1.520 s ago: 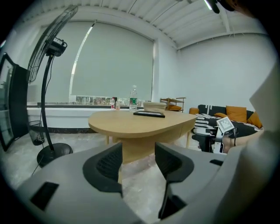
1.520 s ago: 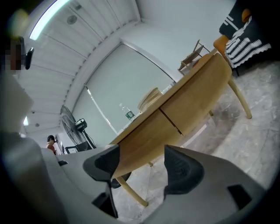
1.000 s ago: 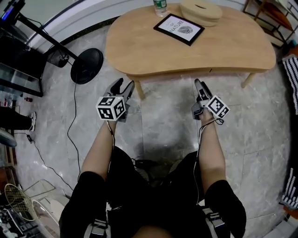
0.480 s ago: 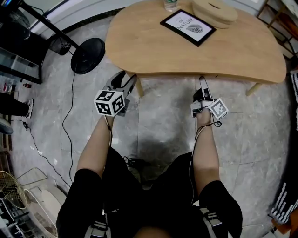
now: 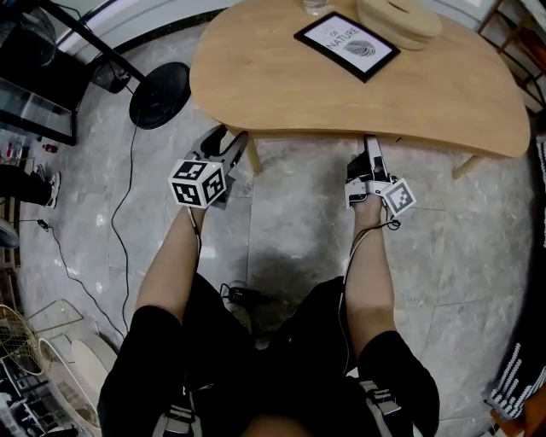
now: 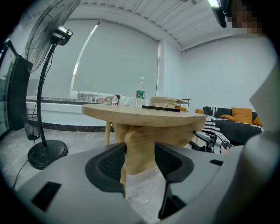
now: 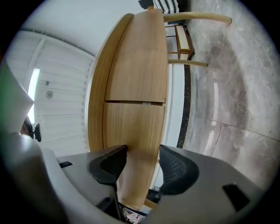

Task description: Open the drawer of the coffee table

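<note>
Both hands are now sitting closer under the near edge of the coffee-table surface (image 5: 281, 94) than a second ago, and the right one is lying rolled onto its side.

On the left, the left claw (image 5: 226, 143) is hovering with its jaws apart and nothing between them, just beside the pale wooden leg (image 5: 252, 157). It is not touching the wood.

On the right, the right claw (image 5: 373, 150) is reaching up under the rim. Its jaws have just been closing, and the lower edge of the drawer front (image 7: 135, 144) is standing between them. A sliver of light is still showing beside one pad, so it is not gripping yet. The drawer is sitting shut in the apron below the tabletop, its seam showing as a thin dark line in the right gripper view.

The drawer front is looking like stiff, smooth wood with no knob in sight, so the pads are likely needing a firm pinch on that bottom lip, where slipping seems the main risk. The surface is probably light on its slim legs, so a hard tug could be dragging it along and rocking the bottle (image 5: 316, 5).
</note>
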`<state>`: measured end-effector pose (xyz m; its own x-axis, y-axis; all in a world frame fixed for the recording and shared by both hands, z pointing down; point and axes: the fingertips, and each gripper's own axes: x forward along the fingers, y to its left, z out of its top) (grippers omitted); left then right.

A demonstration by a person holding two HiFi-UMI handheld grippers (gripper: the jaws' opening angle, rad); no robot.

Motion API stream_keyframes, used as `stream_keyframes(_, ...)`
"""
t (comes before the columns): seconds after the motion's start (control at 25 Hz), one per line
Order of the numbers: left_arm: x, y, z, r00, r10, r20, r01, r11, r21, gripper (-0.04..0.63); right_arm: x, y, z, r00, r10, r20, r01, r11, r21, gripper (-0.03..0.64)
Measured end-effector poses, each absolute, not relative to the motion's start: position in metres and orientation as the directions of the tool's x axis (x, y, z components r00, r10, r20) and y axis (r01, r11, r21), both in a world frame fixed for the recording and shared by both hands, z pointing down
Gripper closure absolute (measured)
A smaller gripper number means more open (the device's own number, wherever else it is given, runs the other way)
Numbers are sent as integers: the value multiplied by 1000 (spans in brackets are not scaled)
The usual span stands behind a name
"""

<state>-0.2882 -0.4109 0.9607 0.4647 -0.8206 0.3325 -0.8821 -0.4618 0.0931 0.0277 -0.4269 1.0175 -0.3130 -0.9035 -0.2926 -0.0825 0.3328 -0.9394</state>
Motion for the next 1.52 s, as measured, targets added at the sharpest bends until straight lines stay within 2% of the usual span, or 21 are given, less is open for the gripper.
stream_keyframes(0.4,-292,-400,960,449,-826,339,-890,-446,93,408,28,-416,1015,-347,-889,-298,-57,337,-940,397)
stream_keyframes(1.12,-294,-331,953,476,-784,398,-867,-493,64,408,23,-351,1005,-439,-862,-253,-52,305,-951,391)
stream_keyframes(1.52,-295,-300,948,482,-775,410,-868,-485,104,411,24,-319,1005,-472,-846,-248,-11,287,-958,396)
